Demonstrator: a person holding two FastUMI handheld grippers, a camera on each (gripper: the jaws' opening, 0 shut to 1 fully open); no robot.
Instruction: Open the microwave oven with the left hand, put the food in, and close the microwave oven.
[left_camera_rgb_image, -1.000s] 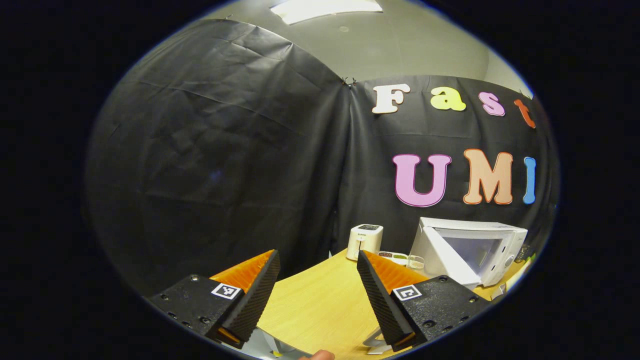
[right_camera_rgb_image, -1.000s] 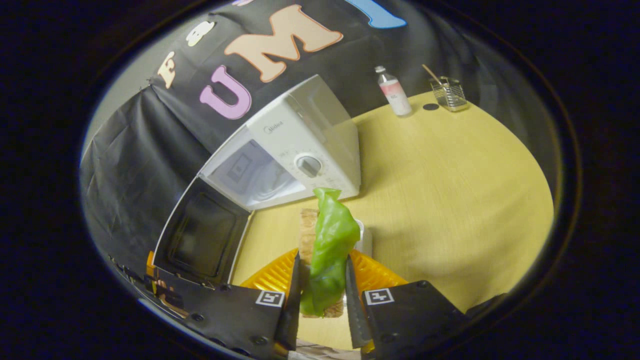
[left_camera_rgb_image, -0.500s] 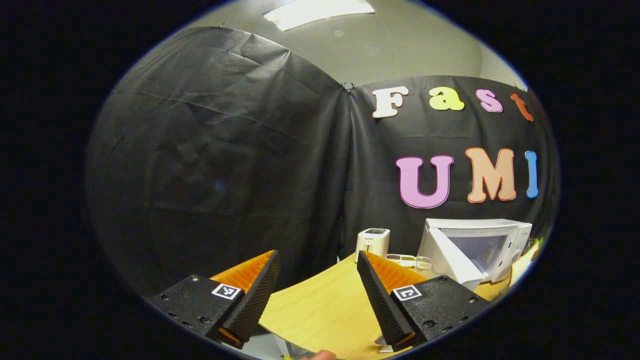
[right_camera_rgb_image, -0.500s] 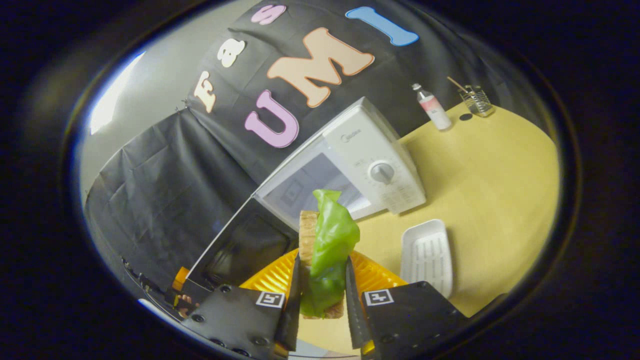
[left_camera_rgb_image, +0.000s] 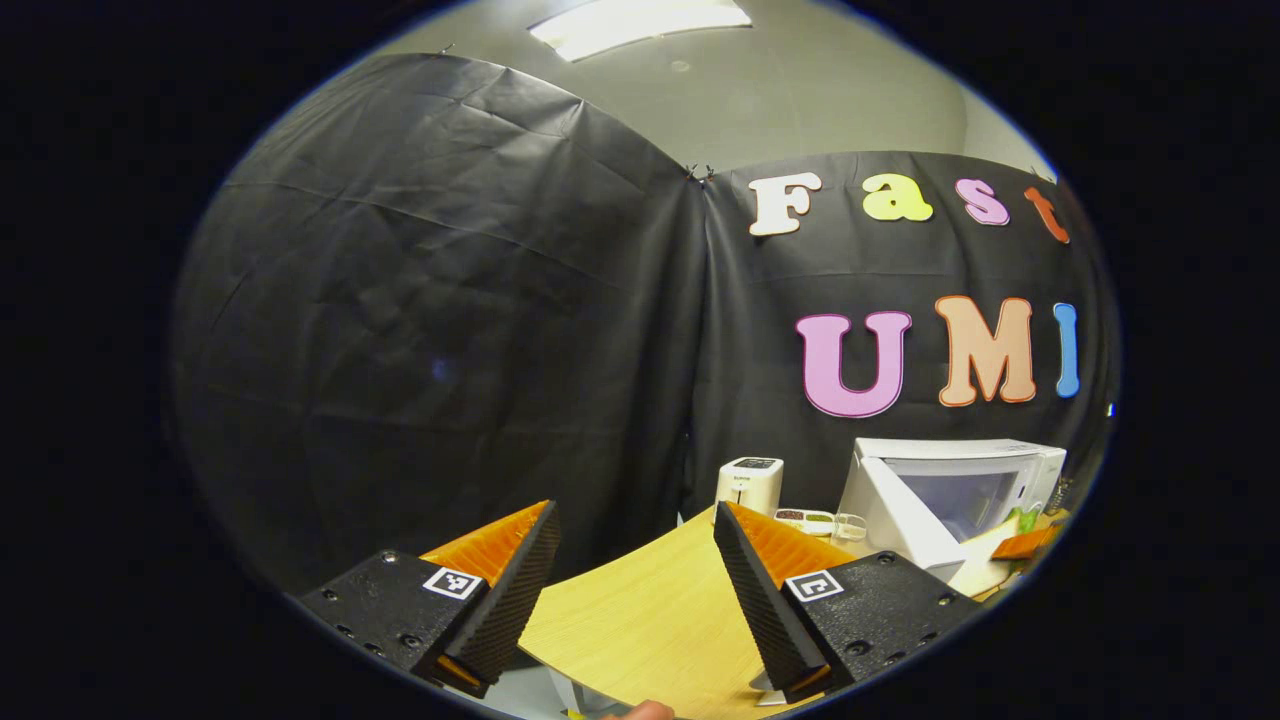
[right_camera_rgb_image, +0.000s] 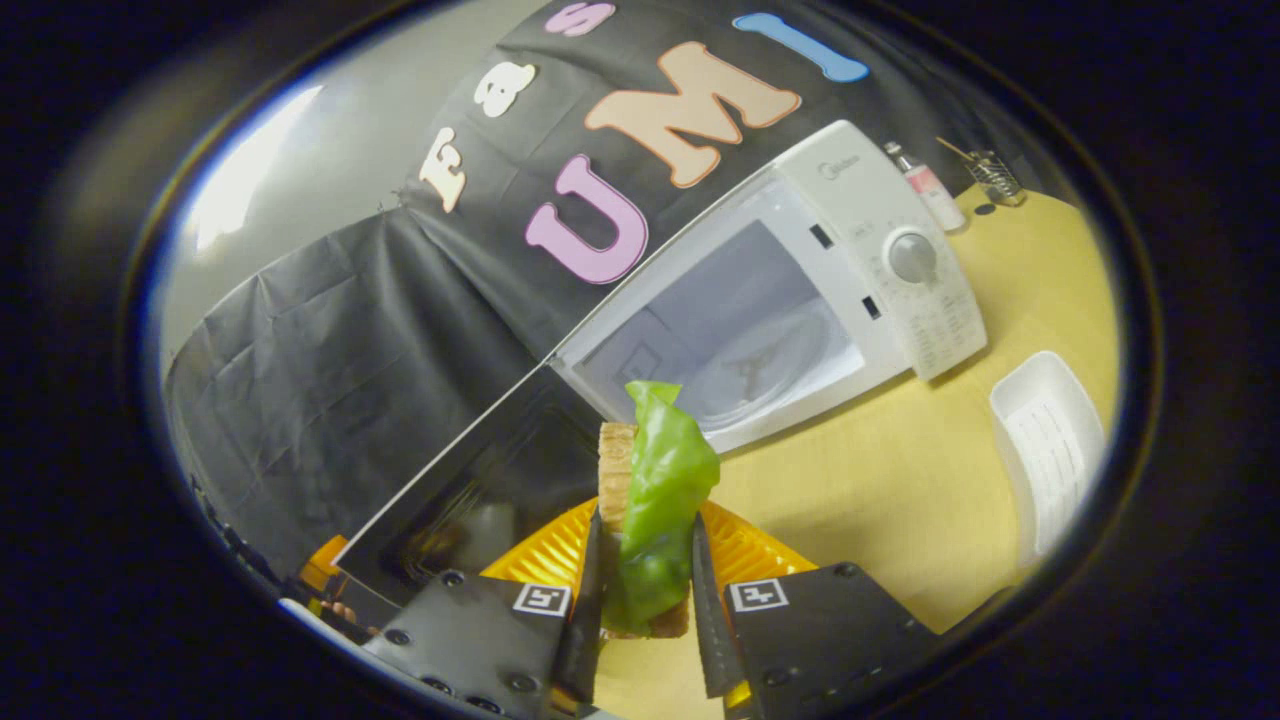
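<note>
Held in the right claw (right_camera_rgb_image: 640, 575): the food (right_camera_rgb_image: 655, 520), a slice of bread with a soft green leaf draped over it, both fingers pressed on its lower part. Poised upright in front of the microwave oven (right_camera_rgb_image: 800, 280), just short of the lit cavity, door (right_camera_rgb_image: 470, 490) swung wide to the left, so the opening step judged done and the putting-in under way. Judged light and easily crushed (bread compressible, leaf floppy and likely to slide off if tilted or brushed against the frame). Best taken low and across the flat faces, as here, with the pinch only firm enough to keep leaf and bread together; harder squeezing likely to dent the slice. Glass turntable seen inside, probably smooth, so a gentle set-down called for rather than a drop. White tray (right_camera_rgb_image: 1050, 450) lying on the worktop (right_camera_rgb_image: 900, 520) to the right of the oven, apart from it. Left claw (left_camera_rgb_image: 635, 590) spread wide with nothing between its fingers, held well away on the near left, the microwave oven (left_camera_rgb_image: 950, 490) seen far right with its door ajar. Small white appliance (left_camera_rgb_image: 748, 485) standing at the far edge beside it. Door handling judged stiff and light, a push on its outer edge enough to close it.
</note>
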